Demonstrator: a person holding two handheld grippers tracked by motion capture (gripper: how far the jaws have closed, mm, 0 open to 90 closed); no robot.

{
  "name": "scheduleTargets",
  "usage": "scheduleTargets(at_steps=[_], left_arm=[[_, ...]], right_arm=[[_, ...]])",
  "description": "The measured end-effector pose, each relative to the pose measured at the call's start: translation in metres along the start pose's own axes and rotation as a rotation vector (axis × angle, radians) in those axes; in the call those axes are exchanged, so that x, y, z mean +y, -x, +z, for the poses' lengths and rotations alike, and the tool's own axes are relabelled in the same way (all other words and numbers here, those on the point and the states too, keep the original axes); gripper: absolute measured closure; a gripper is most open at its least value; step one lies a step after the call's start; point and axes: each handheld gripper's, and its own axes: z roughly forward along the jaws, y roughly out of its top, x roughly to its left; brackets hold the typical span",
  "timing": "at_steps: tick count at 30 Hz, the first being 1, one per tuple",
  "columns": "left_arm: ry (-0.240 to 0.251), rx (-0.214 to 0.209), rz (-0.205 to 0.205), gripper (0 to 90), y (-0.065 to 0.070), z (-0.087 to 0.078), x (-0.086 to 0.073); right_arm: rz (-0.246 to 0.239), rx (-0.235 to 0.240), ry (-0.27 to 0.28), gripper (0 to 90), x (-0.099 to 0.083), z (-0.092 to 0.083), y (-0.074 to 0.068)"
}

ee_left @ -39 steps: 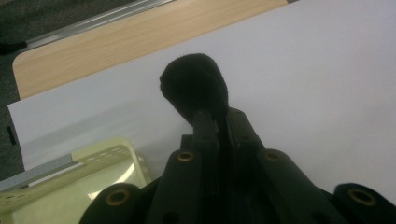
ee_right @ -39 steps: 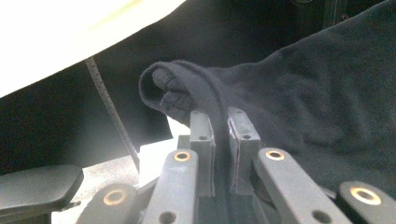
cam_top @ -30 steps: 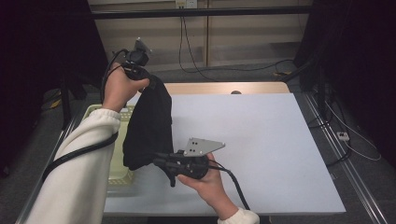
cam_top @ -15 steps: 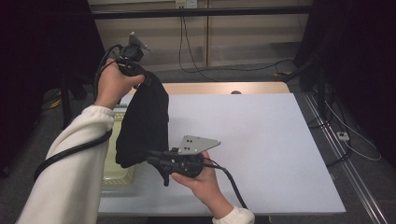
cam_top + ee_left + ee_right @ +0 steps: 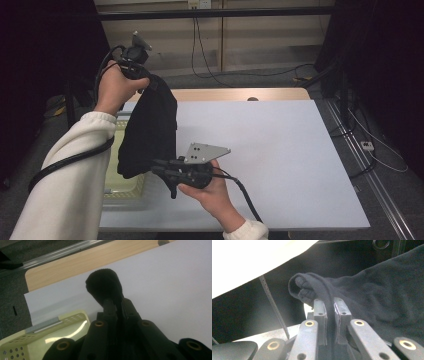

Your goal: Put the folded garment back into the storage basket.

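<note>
High view, left gripper: the left gripper (image 5: pixel 142 80) is raised at about 11 o'clock of the surface (image 5: pixel 280 150), fingers clamped on the top corner of the black cloth (image 5: pixel 150 130).
High view, cloth: it hangs down as a long dark drape from that grip, over the left edge of the surface and in front of the pale yellow basket (image 5: pixel 125 187) at 8 o'clock.
High view, right gripper: the right gripper (image 5: pixel 161 169), near 7 o'clock, points left with its fingers pinched on the cloth's lower edge; its grey plate sits on top and its cable trails toward the near edge.
Left gripper view, fingers: the fingers (image 5: pixel 109 307) are pressed together with a fold of black cloth (image 5: pixel 103 286) bunched up between and above them.
Left gripper view, surroundings: white surface (image 5: pixel 162 285) beyond, a wooden strip at 12 o'clock, and the perforated rim of the basket (image 5: pixel 50 330) at 8 o'clock.
Right gripper view, fingers: the grey fingers (image 5: pixel 320 312) are closed tight on a rolled hem of the cloth (image 5: pixel 372 297), which spreads away toward 3 o'clock.
Right gripper view, hem: a small curl of it pokes out at 11 o'clock of the fingertips.
</note>
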Motion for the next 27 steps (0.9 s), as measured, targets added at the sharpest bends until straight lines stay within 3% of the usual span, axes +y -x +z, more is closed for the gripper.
scheduleTargets(at_steps=[27], left_arm=[[-0.005,0.011,-0.014,84.3,-0.024,-0.018,-0.004]], right_arm=[[-0.011,0.031,0.018,83.0,0.013,0.028,-0.007]])
